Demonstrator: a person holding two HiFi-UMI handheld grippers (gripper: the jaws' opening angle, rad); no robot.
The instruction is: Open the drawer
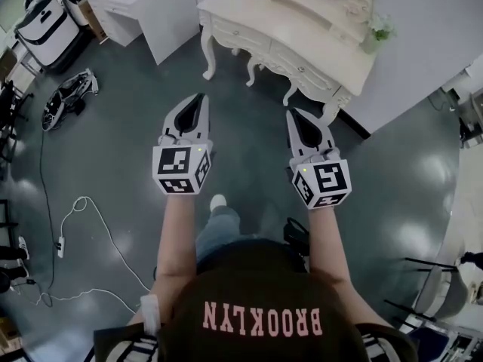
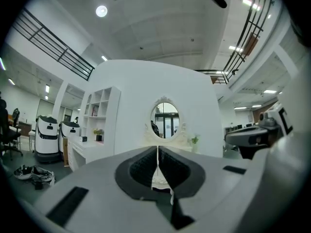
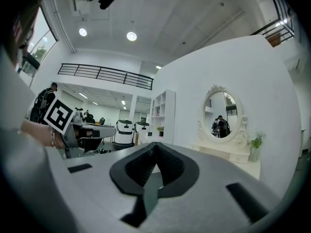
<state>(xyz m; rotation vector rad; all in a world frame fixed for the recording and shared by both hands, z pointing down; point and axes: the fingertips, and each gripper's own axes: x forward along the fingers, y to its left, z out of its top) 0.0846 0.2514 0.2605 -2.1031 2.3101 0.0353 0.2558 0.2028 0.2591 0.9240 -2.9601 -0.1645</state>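
Nearest the camera, the person's arms reach forward over a dark grey floor (image 1: 128,134), with one pale shoe (image 1: 218,201) showing just ahead of the body. The left gripper (image 1: 199,100) and the right gripper (image 1: 294,118) are held side by side, apart from each other, and both point level toward the furniture ahead. In the left gripper view the jaws are pressed together with nothing between them (image 2: 158,165). The right gripper view shows the same, its jaws closed on themselves and empty (image 3: 155,160).

Beyond the jaw tips lies a stretch of bare floor, then a cream dressing table (image 1: 332,32) on curved legs. The drawer (image 1: 296,61) sits in its front face among several alike, well apart from both grippers. Its pull is too small to make out here, so which drawer is meant is uncertain. An oval mirror (image 2: 165,120) rises behind the tabletop, and a small potted plant (image 1: 379,29) stands at its right end.

The task looks barely begun, with the approach not yet finished. Closed jaws cannot take a small pull, so arriving without spreading them would only knock the front. The carved fronts look alike, so the wrong one could be seized. A hard or off-line tug may jam the drawer or shake the plant over.
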